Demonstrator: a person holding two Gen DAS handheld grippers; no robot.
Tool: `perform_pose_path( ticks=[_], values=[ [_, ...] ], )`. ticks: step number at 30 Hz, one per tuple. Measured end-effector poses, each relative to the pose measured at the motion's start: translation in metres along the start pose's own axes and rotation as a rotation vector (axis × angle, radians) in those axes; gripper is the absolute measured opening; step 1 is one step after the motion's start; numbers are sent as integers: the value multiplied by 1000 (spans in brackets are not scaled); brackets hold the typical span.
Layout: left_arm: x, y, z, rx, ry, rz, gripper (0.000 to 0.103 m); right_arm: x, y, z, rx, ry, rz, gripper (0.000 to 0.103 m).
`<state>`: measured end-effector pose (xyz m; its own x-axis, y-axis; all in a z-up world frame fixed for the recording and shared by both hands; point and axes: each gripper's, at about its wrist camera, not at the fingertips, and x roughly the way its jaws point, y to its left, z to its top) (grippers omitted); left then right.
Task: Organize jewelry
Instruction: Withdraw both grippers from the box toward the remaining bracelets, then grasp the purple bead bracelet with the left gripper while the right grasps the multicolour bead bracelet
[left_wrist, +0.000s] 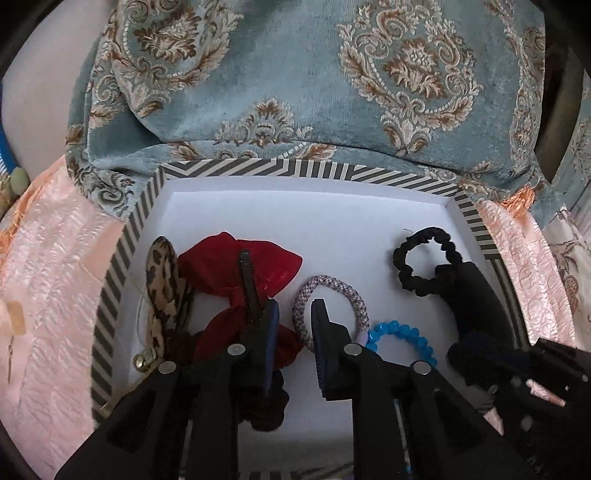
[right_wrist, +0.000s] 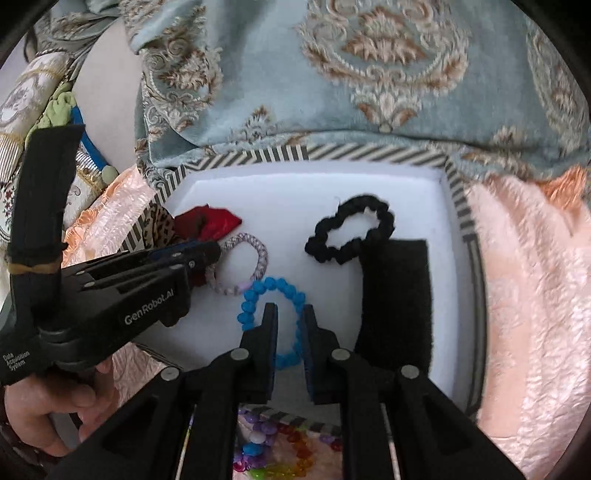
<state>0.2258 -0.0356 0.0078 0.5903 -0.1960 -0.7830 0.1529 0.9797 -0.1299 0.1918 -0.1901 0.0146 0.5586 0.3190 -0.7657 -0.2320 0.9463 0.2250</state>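
A big blue damask cushion (left_wrist: 295, 74) fills the back of the view, and a glossy pink bedcover (left_wrist: 48, 277) spreads under everything. On the bedcover, pushed up against the cushion, sits a striped-rim box (left_wrist: 258, 164) with a white floor, and both tools are tipped down into it.

The left gripper (left_wrist: 295, 306), held by a hand (right_wrist: 48, 410), is over the box's left half. Its fingers (left_wrist: 271, 332) stand a little apart with bare white floor showing between them and nothing pinched. The black clip bar of the red bow (left_wrist: 258, 258) runs up just beside the outer face of one finger; I cannot tell whether they touch.

The right gripper (right_wrist: 289, 310) is nearly closed. The near arc of the blue bead bracelet (right_wrist: 255, 299) crosses the narrow gap and its beads fill it from pad to pad, so the fingers look clamped on it. The rest of the loop lies out ahead over the box floor.

A black foam block (right_wrist: 397, 295) lies along the box's right wall. A black scrunchie (left_wrist: 424, 262) touches its far end. A leopard-print clip (left_wrist: 160, 280) leans at the left wall beside the bow. A braided lilac hair tie (left_wrist: 351, 299) lies between the bow and the bracelet. Loose coloured beads (right_wrist: 277, 454) sit outside the box's near rim.
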Motion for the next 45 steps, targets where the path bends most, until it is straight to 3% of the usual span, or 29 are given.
perform_pose_path(
  ticks=[6, 11, 16, 20, 24, 29, 34, 41, 45],
  values=[
    [-41, 3, -13, 11, -58, -27, 3, -40, -14, -8, 17, -82, -55, 16],
    [-68, 12, -50, -3, -68, -69, 7, -72, -32, -40, 65, -97, -82, 17],
    [-60, 8, -87, -35, 4, -114, 7, -73, -53, -86, 175, -2, -118, 17],
    [-53, -5, -87, -21, -10, -119, 7, -72, -55, -92, 194, 10, -92, 17],
    [-34, -11, -83, -33, 49, -156, 7, -68, -52, -93, 199, 25, -80, 17],
    [-25, -7, -89, -35, 71, -101, 7, -63, -49, -94, 189, 41, -74, 17],
    [-33, -12, -99, 77, 99, -36, 0, -60, -49, -93, 188, 53, -64, 17],
    [-46, 26, -106, -36, 103, 35, 0, -51, -39, -92, 114, 74, -57, 17],
    [-48, 33, -108, -53, 107, 54, 0, -47, -40, -90, 124, 69, -59, 17]
  ],
)
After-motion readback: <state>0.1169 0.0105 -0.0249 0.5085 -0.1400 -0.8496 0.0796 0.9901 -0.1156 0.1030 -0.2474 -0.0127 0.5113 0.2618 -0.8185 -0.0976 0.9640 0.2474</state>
